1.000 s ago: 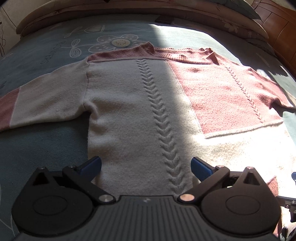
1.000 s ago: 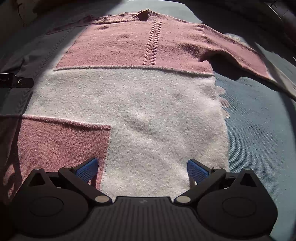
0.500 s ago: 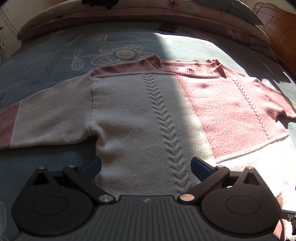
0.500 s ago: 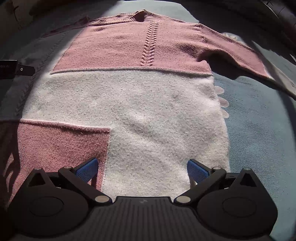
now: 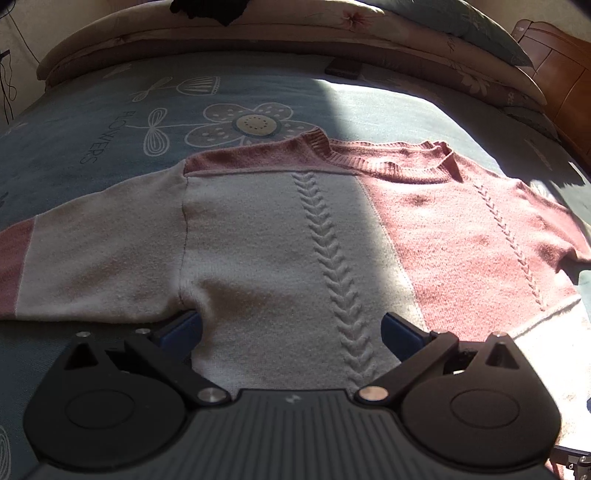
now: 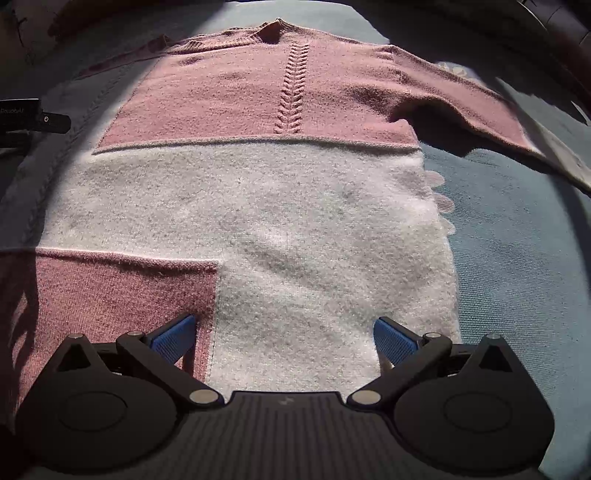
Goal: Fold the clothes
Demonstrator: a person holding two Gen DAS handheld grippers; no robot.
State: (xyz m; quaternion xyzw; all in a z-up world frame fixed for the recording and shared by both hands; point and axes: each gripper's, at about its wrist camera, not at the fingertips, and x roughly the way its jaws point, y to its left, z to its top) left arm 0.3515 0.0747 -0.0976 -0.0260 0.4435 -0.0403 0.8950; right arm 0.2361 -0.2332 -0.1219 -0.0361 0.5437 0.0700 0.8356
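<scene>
Both grippers have crept forward. Left gripper (image 5: pixel 290 326) and right gripper (image 6: pixel 284 334) hover low, fingers wide and empty, over the sweater (image 6: pixel 258 221), spread flat on the bed (image 5: pixel 110 110) for folding.

Blue bedsheet (image 5: pixel 110 122) with flower print (image 5: pixel 255 123) at 12 o'clock, folded floral quilt (image 5: pixel 295 29) along the far edge, small dark device (image 5: pixel 343 70) beneath it, wooden headboard (image 5: pixel 554 74) at 2 o'clock

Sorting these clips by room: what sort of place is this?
Most likely a bedroom: the sweater lies on a flower-print bedsheet, with pillows and a wooden headboard behind.
</scene>
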